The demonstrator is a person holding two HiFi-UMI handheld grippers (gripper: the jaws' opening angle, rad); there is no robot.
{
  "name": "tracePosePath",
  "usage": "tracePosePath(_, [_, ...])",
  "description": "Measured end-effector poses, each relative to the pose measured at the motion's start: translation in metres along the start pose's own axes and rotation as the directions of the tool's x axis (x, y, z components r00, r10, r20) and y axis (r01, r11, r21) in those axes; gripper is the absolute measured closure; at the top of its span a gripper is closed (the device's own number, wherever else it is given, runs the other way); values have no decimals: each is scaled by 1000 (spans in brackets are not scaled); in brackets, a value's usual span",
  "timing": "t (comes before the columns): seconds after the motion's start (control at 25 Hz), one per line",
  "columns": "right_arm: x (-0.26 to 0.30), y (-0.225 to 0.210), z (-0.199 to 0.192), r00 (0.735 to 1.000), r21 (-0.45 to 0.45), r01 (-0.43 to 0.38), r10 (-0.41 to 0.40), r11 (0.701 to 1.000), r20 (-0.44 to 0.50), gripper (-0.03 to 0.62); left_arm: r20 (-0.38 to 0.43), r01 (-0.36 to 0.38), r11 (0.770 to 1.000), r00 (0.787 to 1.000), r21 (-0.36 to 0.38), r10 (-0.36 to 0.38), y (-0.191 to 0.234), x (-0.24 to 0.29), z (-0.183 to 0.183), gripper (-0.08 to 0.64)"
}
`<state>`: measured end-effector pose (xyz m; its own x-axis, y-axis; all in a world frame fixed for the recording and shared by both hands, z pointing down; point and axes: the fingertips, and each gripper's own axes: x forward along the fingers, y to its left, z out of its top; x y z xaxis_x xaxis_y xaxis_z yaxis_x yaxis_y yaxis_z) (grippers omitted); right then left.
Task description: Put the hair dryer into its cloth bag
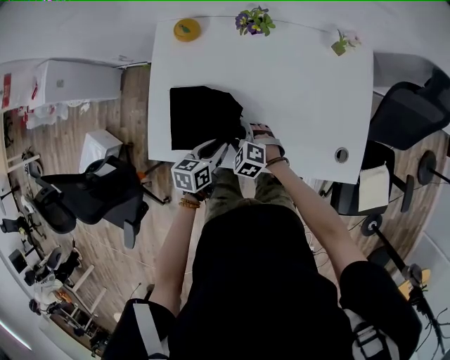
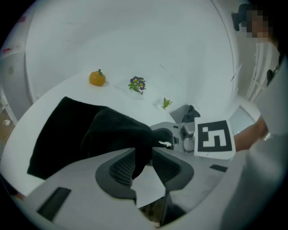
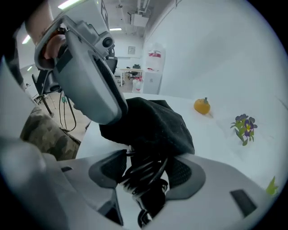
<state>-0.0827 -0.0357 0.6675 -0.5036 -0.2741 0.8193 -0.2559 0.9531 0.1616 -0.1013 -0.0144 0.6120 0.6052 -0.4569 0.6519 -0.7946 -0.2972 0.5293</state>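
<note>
A black cloth bag [image 1: 200, 116] lies on the white table [image 1: 302, 98] near its front edge. My left gripper [image 1: 218, 148] reaches it from the front. A raised fold of the bag [image 2: 130, 134] fills the gap between the pads, so my left gripper [image 2: 143, 162] is shut on the cloth. Just to its right is my right gripper [image 1: 245, 137], shut on a bundle of looped black cord [image 3: 145, 173] at the bag's mouth [image 3: 155, 123]. The hair dryer's body is hidden by the cloth. The left gripper's grey body [image 3: 85, 76] crosses the right gripper view, touching the bag.
At the table's far edge stand an orange ornament [image 1: 187, 29], a small pot of purple flowers [image 1: 254, 21] and a small green sprig [image 1: 342, 43]. A cable hole [image 1: 342, 155] sits at the front right. Office chairs stand left [image 1: 91, 193] and right [image 1: 411, 112] of the table.
</note>
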Motion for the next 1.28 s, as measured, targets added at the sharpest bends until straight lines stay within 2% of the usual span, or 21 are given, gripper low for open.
tracePosePath(0.16, [8,2,0,998,-61,37,-40,997,-48,310,-56,-148,989,988,-8,147,33,-13,-34,399])
tracePosePath(0.28, [15,6,-8,996,-80,65,-69,995,-59,310,-110,-179,984,978,6,178,39,-7,-57,380])
tracePosePath(0.4, [17,7,-10,995,-88,83,-87,993,-47,310,-141,-195,978,969,70,203,39,10,-62,354])
tracePosePath(0.48, [16,8,-8,997,-84,68,-69,994,-19,310,-136,-226,969,961,104,239,41,18,-59,364])
tracePosePath(0.52, [14,9,-7,999,-82,47,-47,996,4,310,-130,-240,965,959,110,253,43,21,-56,395])
tracePosePath(0.64, [3,10,-7,996,-99,-38,46,994,78,305,-122,-252,957,955,141,270,46,25,-51,420])
tracePosePath(0.76, [-4,12,-16,988,-128,-113,125,985,92,302,-140,-257,946,948,200,287,49,28,-53,411])
tracePosePath(0.88, [-2,12,-29,990,-157,-120,130,980,54,304,-149,-276,932,937,233,315,51,31,-56,410])
tracePosePath(1.08, [-3,10,-30,987,-115,-143,150,983,57,304,-147,-314,922,925,226,351,59,32,-56,525])
tracePosePath(1.16, [-7,9,-25,986,-113,-147,155,983,68,305,-146,-301,928,930,221,337,56,32,-53,531])
tracePosePath(1.28, [-15,5,-10,985,-99,-132,142,986,102,308,-115,-255,944,952,211,283,40,31,-41,535])
